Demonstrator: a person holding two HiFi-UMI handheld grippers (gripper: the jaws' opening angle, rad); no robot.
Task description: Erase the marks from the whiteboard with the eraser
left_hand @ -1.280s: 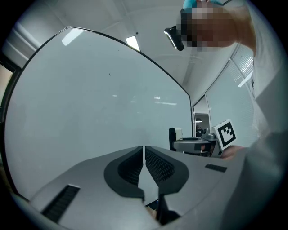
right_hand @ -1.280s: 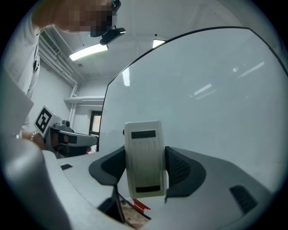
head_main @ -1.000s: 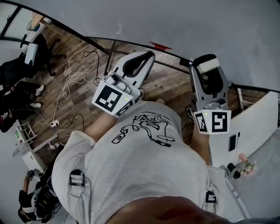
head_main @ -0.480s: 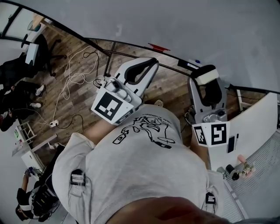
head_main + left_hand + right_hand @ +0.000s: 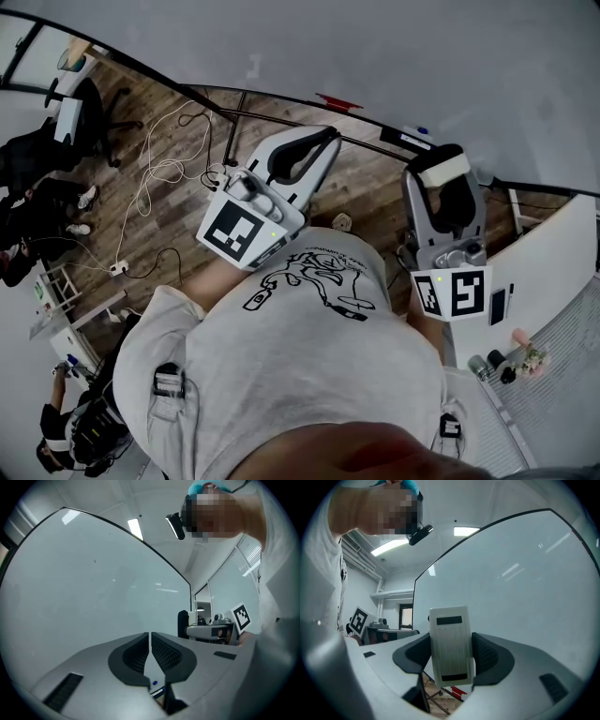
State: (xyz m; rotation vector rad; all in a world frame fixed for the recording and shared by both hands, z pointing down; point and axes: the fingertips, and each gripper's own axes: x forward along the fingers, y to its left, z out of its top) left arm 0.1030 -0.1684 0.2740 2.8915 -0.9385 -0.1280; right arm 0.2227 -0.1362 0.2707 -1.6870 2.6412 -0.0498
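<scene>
The whiteboard fills the top of the head view, and I see no marks on the part that shows. My right gripper is shut on the white eraser, held close under the board's lower edge. In the right gripper view the eraser stands upright between the jaws, with the whiteboard just ahead. My left gripper is shut with nothing in it, also near the board's lower edge. In the left gripper view its jaws meet in front of the bare whiteboard.
The board's dark stand bars run over a wooden floor strewn with white cables. A red object sits at the board's foot. A white table is at the right, and seated people are at the far left.
Both grippers have shifted slightly down and to the right along the board's lower edge. The right gripper still holds the eraser.
</scene>
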